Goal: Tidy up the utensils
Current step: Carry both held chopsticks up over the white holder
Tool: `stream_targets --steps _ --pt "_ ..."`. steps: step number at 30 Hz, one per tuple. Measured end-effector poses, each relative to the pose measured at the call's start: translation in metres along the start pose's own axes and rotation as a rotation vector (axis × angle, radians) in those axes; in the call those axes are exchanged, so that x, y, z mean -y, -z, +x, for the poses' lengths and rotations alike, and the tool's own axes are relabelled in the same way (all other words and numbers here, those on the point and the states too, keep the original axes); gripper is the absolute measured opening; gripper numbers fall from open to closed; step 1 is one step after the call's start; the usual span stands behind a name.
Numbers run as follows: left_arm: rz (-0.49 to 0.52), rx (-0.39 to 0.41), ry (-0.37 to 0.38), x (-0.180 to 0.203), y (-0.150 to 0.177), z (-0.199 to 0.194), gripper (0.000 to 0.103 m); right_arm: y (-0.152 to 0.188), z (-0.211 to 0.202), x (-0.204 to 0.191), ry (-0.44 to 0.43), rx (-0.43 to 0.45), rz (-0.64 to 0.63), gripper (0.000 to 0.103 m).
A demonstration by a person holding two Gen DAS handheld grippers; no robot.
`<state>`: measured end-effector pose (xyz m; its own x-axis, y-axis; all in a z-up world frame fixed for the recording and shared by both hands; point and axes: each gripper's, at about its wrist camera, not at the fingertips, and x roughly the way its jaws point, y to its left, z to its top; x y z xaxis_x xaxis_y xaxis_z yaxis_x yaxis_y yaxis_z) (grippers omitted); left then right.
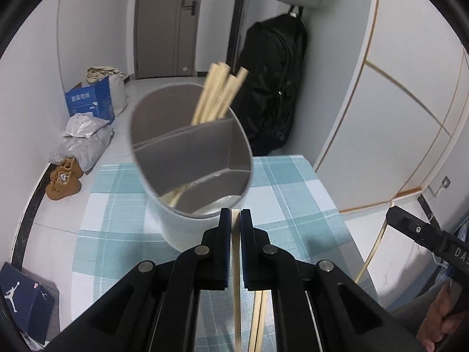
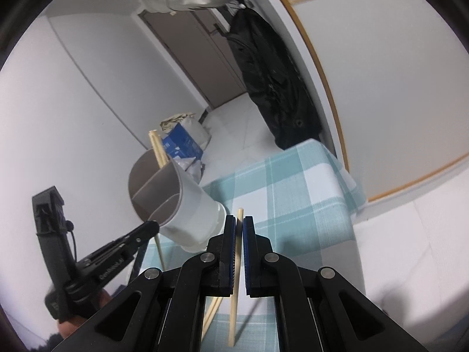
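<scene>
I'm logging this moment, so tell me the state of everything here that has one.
left gripper: shut on a chopstick
right gripper: shut on another chopstick
utensil holder: upright on the checked tablecloth, chopsticks standing in its far compartment
door: closed

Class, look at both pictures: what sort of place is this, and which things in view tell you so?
Probably a home entryway or small apartment room: a door, a black bag hanging by the wall, shoes on the floor, and a checked tablecloth under a utensil holder.
</scene>
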<state>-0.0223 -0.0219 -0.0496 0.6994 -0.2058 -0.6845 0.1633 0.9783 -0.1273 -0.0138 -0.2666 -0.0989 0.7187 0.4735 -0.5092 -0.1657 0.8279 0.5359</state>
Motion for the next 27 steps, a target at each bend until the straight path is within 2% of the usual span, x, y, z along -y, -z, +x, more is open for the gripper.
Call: stream_targets --steps 8,17,20,27 --pt "-0.038 0.108 0.003 -0.004 -0.007 -0.015 0.002 0.002 -0.013 -0.036 -0.027 0.08 -0.147 0.004" --pt "-0.036 0.197 0.004 -0.006 -0.003 -0.028 0.002 0.019 -0.013 -0.079 -0.02 0.111 -0.339 0.004" --pt "-0.039 0.208 0.004 -0.01 -0.003 -0.03 0.002 0.021 -0.012 -0.083 -0.018 0.112 -0.352 0.004" --pt "-0.065 0.238 0.012 -0.015 -0.011 -0.038 0.002 0.009 -0.011 -0.082 -0.018 0.115 -0.271 0.004"
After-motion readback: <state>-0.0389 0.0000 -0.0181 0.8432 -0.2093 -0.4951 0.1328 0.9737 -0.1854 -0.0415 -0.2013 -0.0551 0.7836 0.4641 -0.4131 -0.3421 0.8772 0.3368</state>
